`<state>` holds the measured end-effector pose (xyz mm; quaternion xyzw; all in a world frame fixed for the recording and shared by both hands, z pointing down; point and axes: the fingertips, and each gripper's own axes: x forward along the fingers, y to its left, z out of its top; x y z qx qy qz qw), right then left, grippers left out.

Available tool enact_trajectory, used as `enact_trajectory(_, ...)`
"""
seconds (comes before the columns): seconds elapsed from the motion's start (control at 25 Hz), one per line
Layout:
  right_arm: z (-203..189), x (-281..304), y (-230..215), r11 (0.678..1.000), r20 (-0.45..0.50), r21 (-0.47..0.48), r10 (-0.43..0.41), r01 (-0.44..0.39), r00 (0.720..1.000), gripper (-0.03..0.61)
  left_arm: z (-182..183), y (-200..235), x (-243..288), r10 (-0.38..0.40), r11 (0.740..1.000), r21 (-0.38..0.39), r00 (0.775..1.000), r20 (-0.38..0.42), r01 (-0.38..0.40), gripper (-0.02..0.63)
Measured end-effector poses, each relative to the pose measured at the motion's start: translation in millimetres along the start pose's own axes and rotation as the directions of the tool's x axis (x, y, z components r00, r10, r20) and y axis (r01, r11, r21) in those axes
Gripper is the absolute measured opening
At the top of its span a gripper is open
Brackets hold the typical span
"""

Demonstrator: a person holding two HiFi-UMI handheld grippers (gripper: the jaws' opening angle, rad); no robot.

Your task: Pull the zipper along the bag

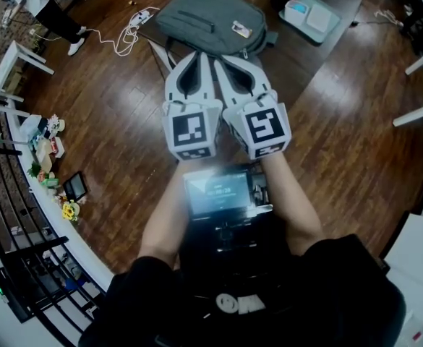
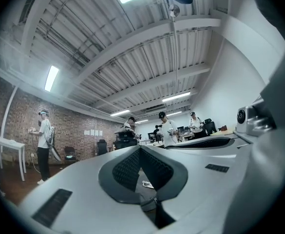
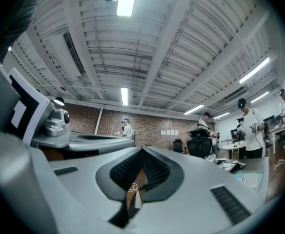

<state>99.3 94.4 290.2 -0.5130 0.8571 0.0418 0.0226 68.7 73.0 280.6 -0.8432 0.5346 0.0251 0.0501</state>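
A grey backpack (image 1: 210, 19) lies flat on a dark table (image 1: 298, 56) at the top of the head view, with a small tag (image 1: 241, 29) near its right side. A dark zip line (image 1: 197, 22) runs across its front. Both white grippers are held side by side and level in front of me, pointing toward the bag and stopping just short of its near edge. The left gripper (image 1: 199, 55) (image 2: 140, 148) is shut with nothing between its fingertips. The right gripper (image 1: 219, 61) (image 3: 142, 148) is shut too and holds nothing. Neither touches the bag.
A pale teal box (image 1: 309, 13) sits on the table right of the bag. A white cable (image 1: 128, 35) lies on the wooden floor at left, near a standing person (image 1: 48, 9). A small white table (image 1: 12, 71) and a black railing (image 1: 1, 194) line the left side.
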Motion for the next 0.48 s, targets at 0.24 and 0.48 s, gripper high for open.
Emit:
enact_trajectory(0.24,-4,-3,0,1.000,-0.013,0.005,0.013,-0.013,1.000,0.008,-2,-5,-1,-0.005,1.000,0.012,1.000,-0.007,0.005,-0.002)
enact_trajectory(0.48,0,-10,1,1.000,0.004,0.001,0.031,-0.031,1.000,0.008,-2,-13,-5,-0.008,1.000,0.016,1.000,-0.008,0.008,-0.002)
